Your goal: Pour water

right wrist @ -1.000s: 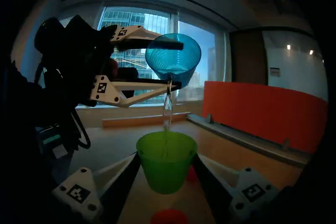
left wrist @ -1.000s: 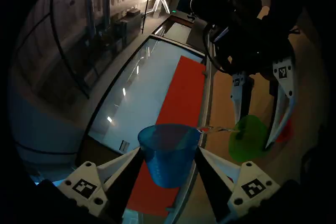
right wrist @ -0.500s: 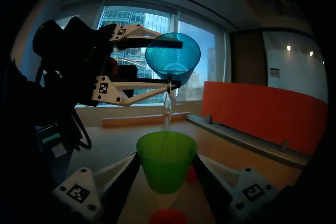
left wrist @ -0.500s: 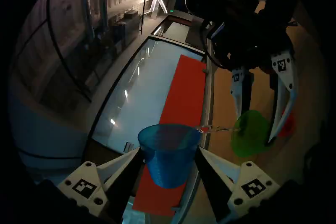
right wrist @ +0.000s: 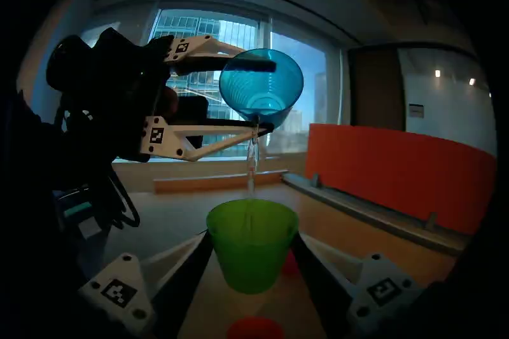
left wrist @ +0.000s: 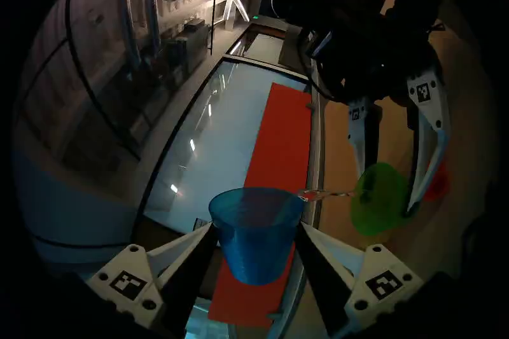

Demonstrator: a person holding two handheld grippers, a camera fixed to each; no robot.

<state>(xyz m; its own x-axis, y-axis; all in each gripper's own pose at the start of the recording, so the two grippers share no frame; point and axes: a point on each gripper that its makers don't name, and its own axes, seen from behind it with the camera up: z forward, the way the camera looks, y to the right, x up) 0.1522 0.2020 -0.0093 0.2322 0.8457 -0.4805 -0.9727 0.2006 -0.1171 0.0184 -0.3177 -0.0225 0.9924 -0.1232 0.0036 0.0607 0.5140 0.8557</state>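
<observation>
My left gripper [left wrist: 254,247] is shut on a blue ribbed cup [left wrist: 256,234], held tipped on its side. A thin stream of water [right wrist: 252,158] falls from its lip into a green cup [right wrist: 252,250] held upright below, with my right gripper [right wrist: 252,256] shut on it. In the right gripper view the blue cup [right wrist: 261,86] hangs above the green one, its mouth facing the camera, clamped by the left gripper [right wrist: 254,97]. In the left gripper view the green cup [left wrist: 376,199] sits farther off between the right gripper's white fingers [left wrist: 427,148].
A wooden table [right wrist: 172,218] lies under both cups, with an orange partition [right wrist: 401,170] along its right side. A red round object [right wrist: 254,326] sits on the table just below the green cup. Large windows [right wrist: 210,40] stand behind. A dark sleeve [right wrist: 95,103] holds the left gripper.
The blue cup has crept slightly higher and tipped a little more. Water keeps streaming into the green cup, which has stayed put.
</observation>
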